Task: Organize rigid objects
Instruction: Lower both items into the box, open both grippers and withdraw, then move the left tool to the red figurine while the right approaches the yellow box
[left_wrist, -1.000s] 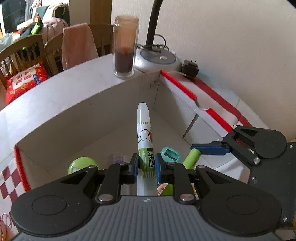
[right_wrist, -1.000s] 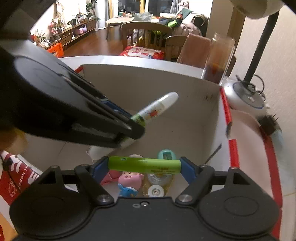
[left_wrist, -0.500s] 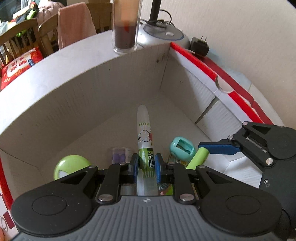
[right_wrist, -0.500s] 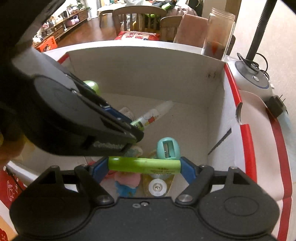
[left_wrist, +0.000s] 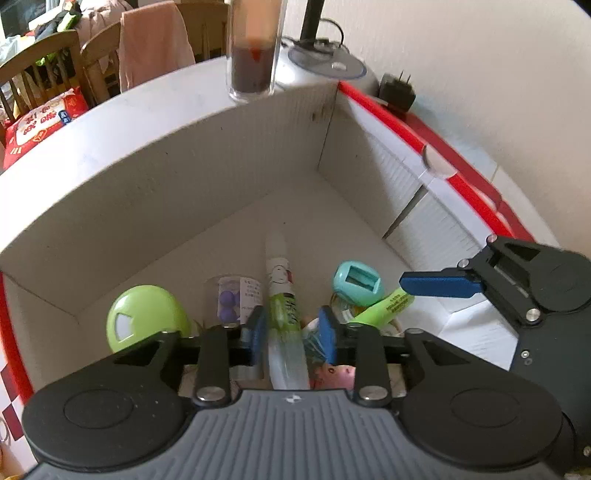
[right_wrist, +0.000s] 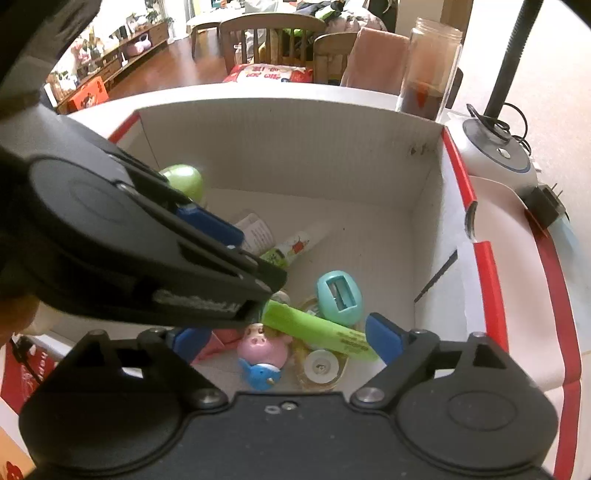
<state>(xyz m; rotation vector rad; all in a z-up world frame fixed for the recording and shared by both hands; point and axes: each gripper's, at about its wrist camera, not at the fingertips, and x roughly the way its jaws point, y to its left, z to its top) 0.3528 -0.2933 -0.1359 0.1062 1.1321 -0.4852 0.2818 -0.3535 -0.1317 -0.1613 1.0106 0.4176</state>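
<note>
Both grippers hang inside a white cardboard box with red edges. My left gripper is open; the white-and-green glue pen lies loose between its pads on the box floor, also seen in the right wrist view. My right gripper is open; the green highlighter lies tilted on the floor below it, also visible in the left wrist view. The right gripper shows at the right of the left wrist view.
In the box lie a teal sharpener, a green round case, a clear tube with purple balls, a pink pig toy and tape rolls. Behind the box stand a glass jar, a lamp base and a plug.
Both grippers lowered into the box and opened. The glue pen and the green highlighter dropped onto the box floor among the other items.
</note>
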